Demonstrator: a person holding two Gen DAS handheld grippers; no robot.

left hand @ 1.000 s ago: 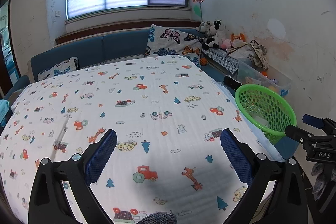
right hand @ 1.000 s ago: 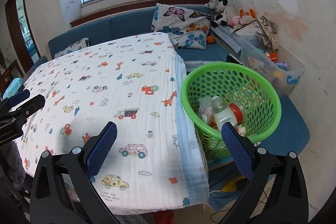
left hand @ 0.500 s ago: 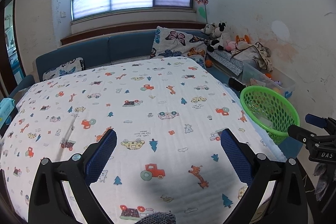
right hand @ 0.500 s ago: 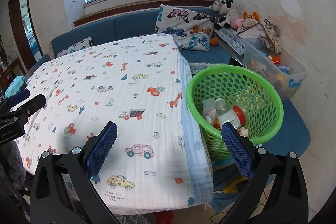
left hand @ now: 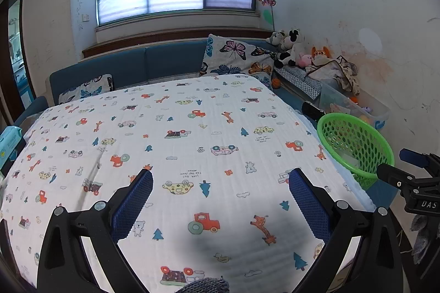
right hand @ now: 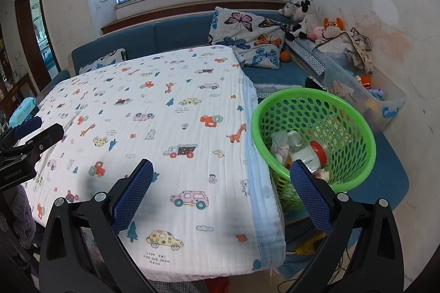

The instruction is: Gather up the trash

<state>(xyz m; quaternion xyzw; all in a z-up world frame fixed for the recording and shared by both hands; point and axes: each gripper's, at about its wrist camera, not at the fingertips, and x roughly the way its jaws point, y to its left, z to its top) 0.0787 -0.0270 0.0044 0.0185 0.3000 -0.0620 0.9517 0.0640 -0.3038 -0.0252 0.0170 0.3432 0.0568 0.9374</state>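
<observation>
A green perforated basket (right hand: 313,133) stands off the right edge of the cloth-covered table (right hand: 165,128). It holds trash: a clear plastic bottle with a red cap (right hand: 304,151) and crumpled wrappers (right hand: 280,147). The basket also shows in the left wrist view (left hand: 354,144). My left gripper (left hand: 220,196) is open and empty above the table's near part. My right gripper (right hand: 221,191) is open and empty above the table's right near corner, beside the basket. Each gripper shows in the other's view: the right one (left hand: 412,177), the left one (right hand: 24,152).
A blue sofa (left hand: 154,65) with butterfly pillows (left hand: 236,56) runs along the back under the window. Stuffed toys (left hand: 291,48) and a clear storage bin (right hand: 363,97) line the right wall. A blue wipes pack (right hand: 23,111) lies at the table's left edge.
Both grippers have drawn back and risen slightly, so the table and basket look a little farther. Both stayed open and empty.
</observation>
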